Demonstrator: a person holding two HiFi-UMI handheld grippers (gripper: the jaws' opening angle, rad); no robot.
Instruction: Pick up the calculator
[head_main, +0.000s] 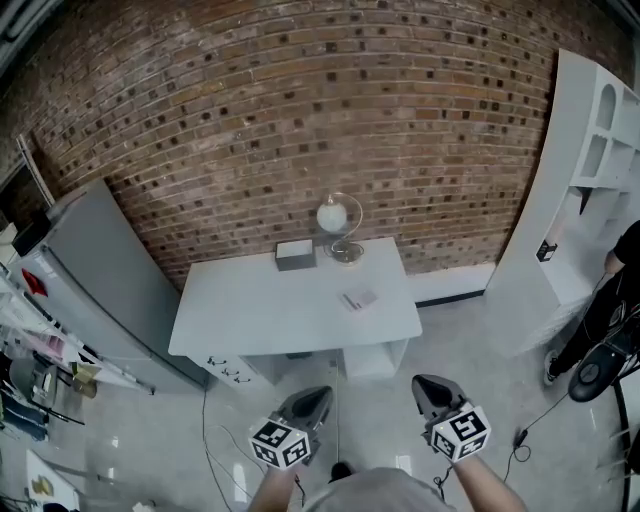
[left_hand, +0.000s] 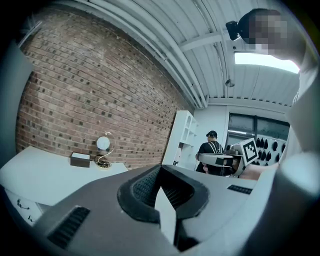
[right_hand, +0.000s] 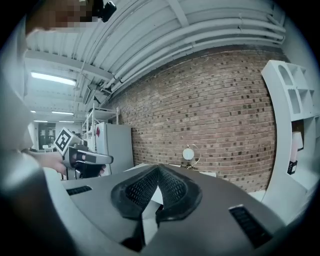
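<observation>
Head view: the calculator (head_main: 358, 299) lies flat on the white table (head_main: 230, 325), right of its middle. The left gripper (head_main: 316, 394) and right gripper (head_main: 426, 384) hang low, short of the table and well apart from it

Left gripper view: its jaws are pressed together on nothing. A box (left_hand: 79, 159) and round lamp (left_hand: 103, 144) stand far off, and the calculator cannot be made out

Right gripper view: its jaws also meet at the tips, empty. The task looks unstarted, with the approach, opening, grasp and lift all left
</observation>
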